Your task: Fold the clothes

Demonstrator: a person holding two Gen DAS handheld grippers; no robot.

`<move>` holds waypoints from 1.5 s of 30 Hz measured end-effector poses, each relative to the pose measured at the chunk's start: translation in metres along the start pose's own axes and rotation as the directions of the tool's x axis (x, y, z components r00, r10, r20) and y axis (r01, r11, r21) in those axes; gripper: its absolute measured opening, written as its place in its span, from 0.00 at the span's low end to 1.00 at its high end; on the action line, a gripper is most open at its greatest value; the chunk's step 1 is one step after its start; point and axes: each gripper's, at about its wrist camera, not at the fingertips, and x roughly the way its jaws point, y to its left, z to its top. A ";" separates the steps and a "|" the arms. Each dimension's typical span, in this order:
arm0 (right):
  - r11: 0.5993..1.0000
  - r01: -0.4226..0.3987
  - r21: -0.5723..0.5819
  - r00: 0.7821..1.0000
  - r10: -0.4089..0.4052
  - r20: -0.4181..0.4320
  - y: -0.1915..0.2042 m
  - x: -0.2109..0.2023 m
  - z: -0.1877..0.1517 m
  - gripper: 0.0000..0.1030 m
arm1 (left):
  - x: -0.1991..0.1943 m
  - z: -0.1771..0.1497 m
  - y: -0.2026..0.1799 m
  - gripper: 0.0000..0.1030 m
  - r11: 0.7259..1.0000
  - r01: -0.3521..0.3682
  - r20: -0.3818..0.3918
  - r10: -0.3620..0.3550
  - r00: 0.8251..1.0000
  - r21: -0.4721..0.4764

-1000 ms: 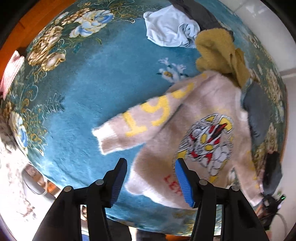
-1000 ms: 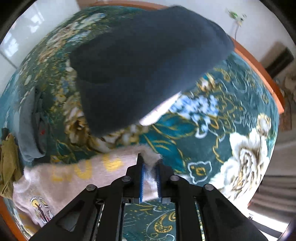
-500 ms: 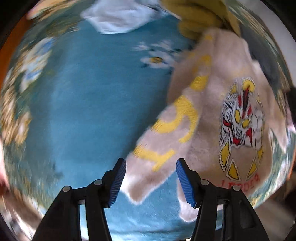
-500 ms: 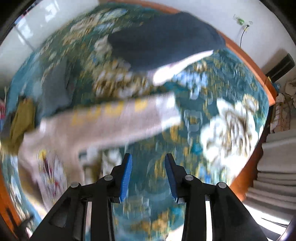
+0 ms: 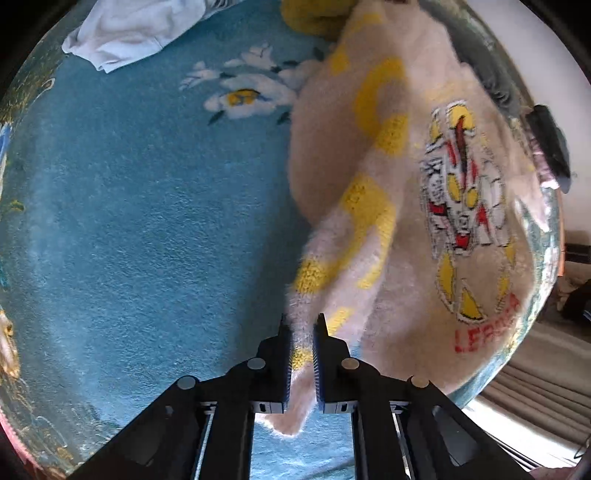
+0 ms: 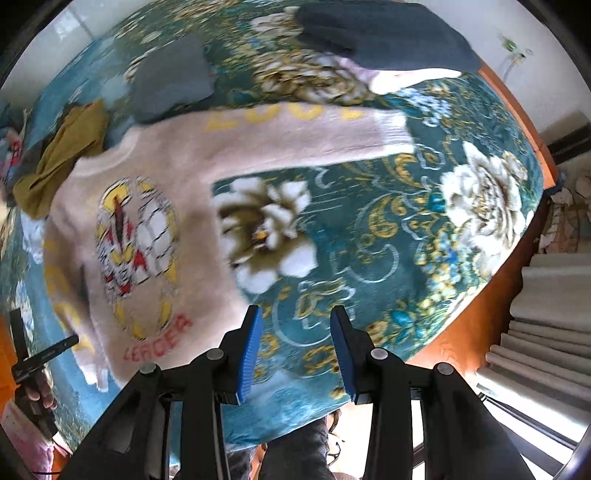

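Note:
A fuzzy beige sweater (image 6: 147, 206) with yellow letters on its sleeves and a red, yellow and white figure on its chest lies front up on a teal floral blanket (image 6: 369, 236). My left gripper (image 5: 301, 325) is shut on the cuff of one sleeve (image 5: 354, 229), which is folded in over the sweater's body (image 5: 461, 192). My right gripper (image 6: 297, 343) is open and empty above the blanket, right of the sweater's hem. The other sleeve (image 6: 303, 133) lies stretched out flat to the right.
A white garment (image 5: 136, 33) and a mustard garment (image 5: 317, 18) lie beyond the sweater. In the right wrist view a mustard garment (image 6: 62, 155), a grey garment (image 6: 170, 81) and a dark folded one (image 6: 384, 33) lie at the far side. The blanket's edge (image 6: 472, 332) drops off at the right.
My left gripper closed on the sleeve cuff and carried it in over the sweater. My right gripper let go of the other sleeve, opened and drew back toward the hem.

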 end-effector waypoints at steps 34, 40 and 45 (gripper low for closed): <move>0.898 -0.411 0.158 0.858 0.439 -0.266 0.016 0.168 0.027 0.58 | 0.050 -0.068 -0.045 0.68 0.870 0.186 0.042 -0.188 0.981 -0.457; 0.878 -0.470 0.093 0.831 0.476 -0.289 0.028 0.145 0.022 0.32 | 0.045 -0.085 -0.026 0.67 0.775 0.248 0.107 -0.229 0.968 -0.581; 0.854 -0.519 0.039 0.806 0.504 -0.310 0.037 0.126 0.018 0.13 | 0.035 -0.093 -0.038 0.10 0.798 0.175 0.081 -0.157 0.984 -0.577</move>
